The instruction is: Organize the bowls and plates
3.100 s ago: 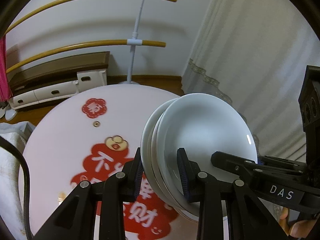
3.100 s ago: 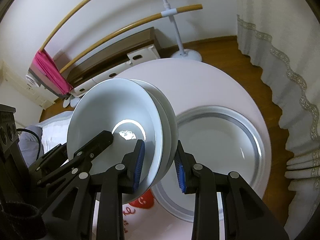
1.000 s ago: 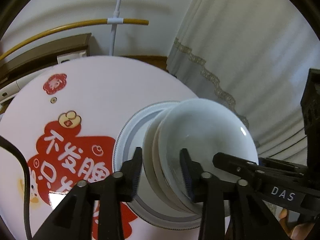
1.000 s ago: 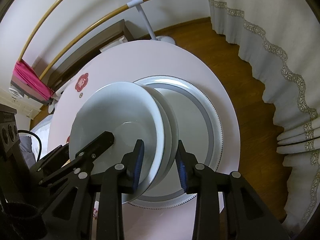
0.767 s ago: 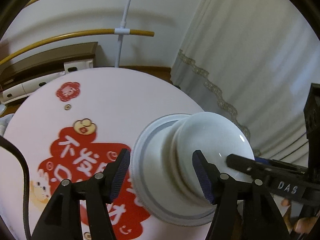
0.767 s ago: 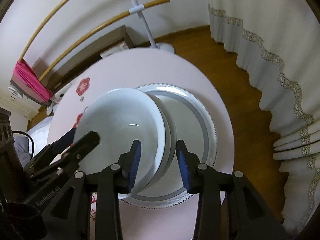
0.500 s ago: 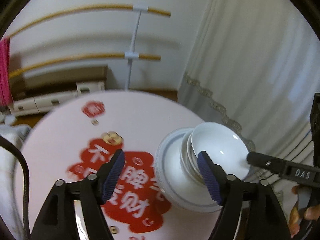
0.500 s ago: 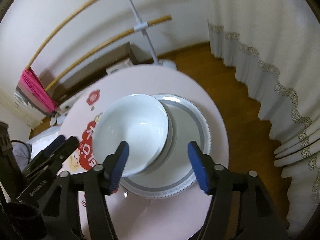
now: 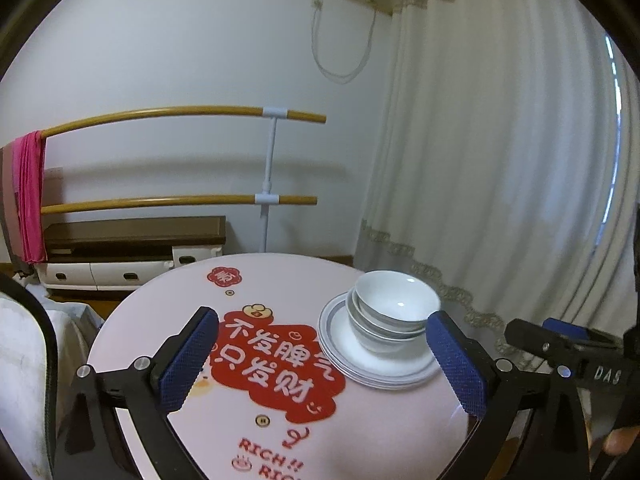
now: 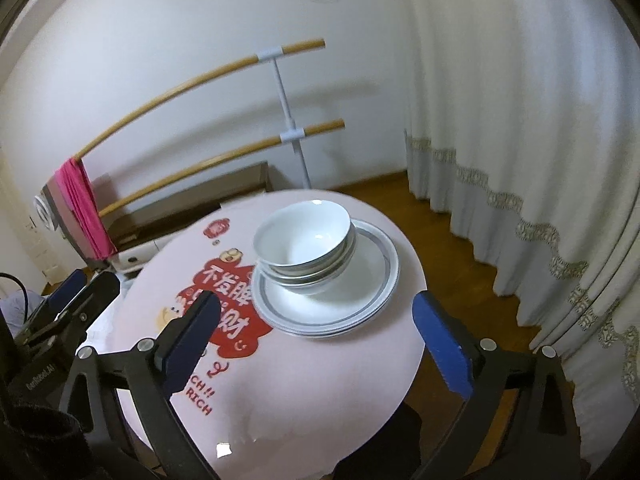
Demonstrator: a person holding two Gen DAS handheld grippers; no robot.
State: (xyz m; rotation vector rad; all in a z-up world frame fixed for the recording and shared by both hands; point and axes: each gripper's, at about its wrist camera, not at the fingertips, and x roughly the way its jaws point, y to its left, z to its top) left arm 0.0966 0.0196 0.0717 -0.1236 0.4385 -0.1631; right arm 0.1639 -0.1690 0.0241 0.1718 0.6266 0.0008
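Note:
A nest of white bowls (image 9: 390,314) (image 10: 306,246) stands on a stack of grey-rimmed white plates (image 9: 400,368) (image 10: 352,300) at the right side of the round pink table (image 9: 160,320) (image 10: 312,380). My left gripper (image 9: 320,364) hangs well back from the stack, its jaws opening wide with nothing between the blue pads. My right gripper (image 10: 316,340) is also drawn back above the table's near edge, jaws opening, empty. The right gripper's fingers (image 9: 560,352) show at the right of the left wrist view.
The table carries a red printed motif (image 9: 276,360). Behind it stand a white rack with wooden rails (image 9: 268,184), a pink cloth (image 9: 28,200) and a low cabinet (image 9: 132,256). A white curtain (image 9: 500,200) hangs at the right over the wooden floor (image 10: 448,248).
Both grippers let go of the bowl stack, opened wide and pulled back and up. The bowls now rest upright on the plates, smaller in both views.

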